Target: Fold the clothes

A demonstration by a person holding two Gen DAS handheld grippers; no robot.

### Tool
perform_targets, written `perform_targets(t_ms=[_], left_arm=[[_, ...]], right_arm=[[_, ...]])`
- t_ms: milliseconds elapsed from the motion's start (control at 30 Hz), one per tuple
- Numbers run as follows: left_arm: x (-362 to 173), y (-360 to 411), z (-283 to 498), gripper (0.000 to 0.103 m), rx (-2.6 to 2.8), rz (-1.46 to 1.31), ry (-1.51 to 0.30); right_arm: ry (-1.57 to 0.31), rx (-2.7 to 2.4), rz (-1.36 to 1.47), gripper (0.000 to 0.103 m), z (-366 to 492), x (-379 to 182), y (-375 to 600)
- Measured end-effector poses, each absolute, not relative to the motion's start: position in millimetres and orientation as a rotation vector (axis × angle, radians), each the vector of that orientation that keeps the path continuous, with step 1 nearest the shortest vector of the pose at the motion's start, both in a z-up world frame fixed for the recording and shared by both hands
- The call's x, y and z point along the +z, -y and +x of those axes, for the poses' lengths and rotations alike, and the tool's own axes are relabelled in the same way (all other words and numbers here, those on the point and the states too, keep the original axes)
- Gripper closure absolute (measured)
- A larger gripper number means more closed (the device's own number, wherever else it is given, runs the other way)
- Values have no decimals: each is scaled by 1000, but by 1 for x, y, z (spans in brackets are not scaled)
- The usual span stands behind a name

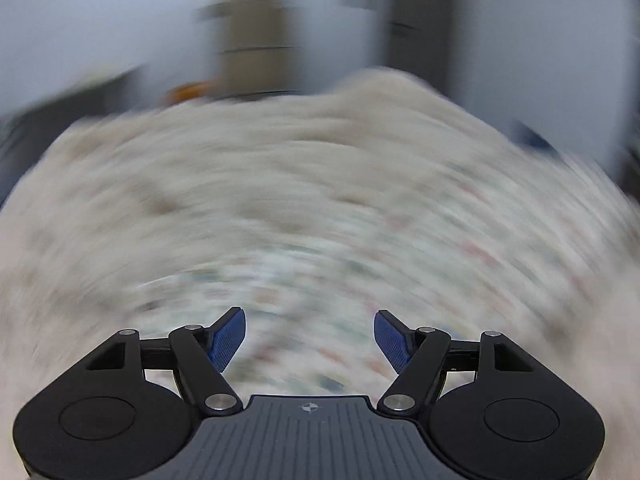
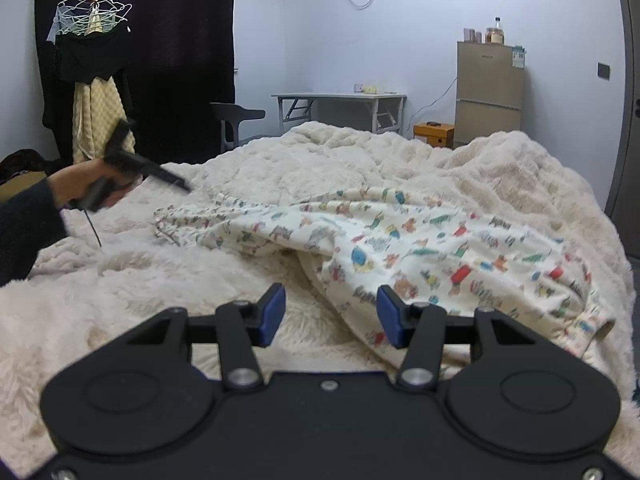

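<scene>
Right tool [image 2: 331, 316] was spread wide w/ nothing held, low over the bed [image 2: 120, 280]; printed garment [image 2: 420, 252] lay rumpled just ahead-right, w/in reach. Left tool [image 1: 310, 340], also wide, blurred.

left wrist: blurred, close over blanket [image 1: 280, 168] | right wrist: low, facing blanket [image 2: 280, 168]

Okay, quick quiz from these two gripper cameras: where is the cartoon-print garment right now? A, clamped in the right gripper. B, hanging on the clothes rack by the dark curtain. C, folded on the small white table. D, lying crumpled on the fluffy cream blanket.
D: the cartoon-print garment lies rumpled on the cream blanket, while the right gripper is open and holds nothing.
</scene>
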State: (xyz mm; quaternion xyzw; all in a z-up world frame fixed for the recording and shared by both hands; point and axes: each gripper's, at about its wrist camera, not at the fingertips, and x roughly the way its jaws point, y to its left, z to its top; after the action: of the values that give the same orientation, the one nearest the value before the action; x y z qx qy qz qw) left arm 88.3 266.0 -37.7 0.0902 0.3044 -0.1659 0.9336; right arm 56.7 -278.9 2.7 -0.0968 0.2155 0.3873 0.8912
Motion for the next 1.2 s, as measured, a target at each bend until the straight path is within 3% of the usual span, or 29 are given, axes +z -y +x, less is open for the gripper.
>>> perform_targets(t_ms=[233, 567, 867, 933, 967, 1000, 1033, 1100, 1200], left_arm=[[-69, -151, 56, 36, -502, 430, -546], [-80, -26, 57, 48, -332, 905, -102], [-84, 3, 67, 49, -313, 1056, 86], [-86, 9, 69, 53, -312, 1088, 123], [-86, 11, 70, 69, -312, 1104, 142], [-84, 10, 71, 79, -322, 1092, 146], [-77, 3, 71, 96, -350, 1030, 130], [-60, -14, 68, 100, -415, 904, 101], [-33, -47, 63, 103, -533, 721, 69]], right_arm=[[-438, 746, -254, 46, 53, 3, 281], [-435, 754, -281, 45, 51, 0, 271], [-408, 786, -410, 49, 58, -4, 223], [-404, 771, -437, 56, 62, -8, 214], [-401, 741, -490, 60, 69, -14, 202], [-401, 727, -519, 69, 72, -19, 195], [-401, 721, -544, 79, 74, -22, 190], [-392, 702, -605, 100, 78, -30, 181], [-349, 716, -567, 101, 72, -21, 188]])
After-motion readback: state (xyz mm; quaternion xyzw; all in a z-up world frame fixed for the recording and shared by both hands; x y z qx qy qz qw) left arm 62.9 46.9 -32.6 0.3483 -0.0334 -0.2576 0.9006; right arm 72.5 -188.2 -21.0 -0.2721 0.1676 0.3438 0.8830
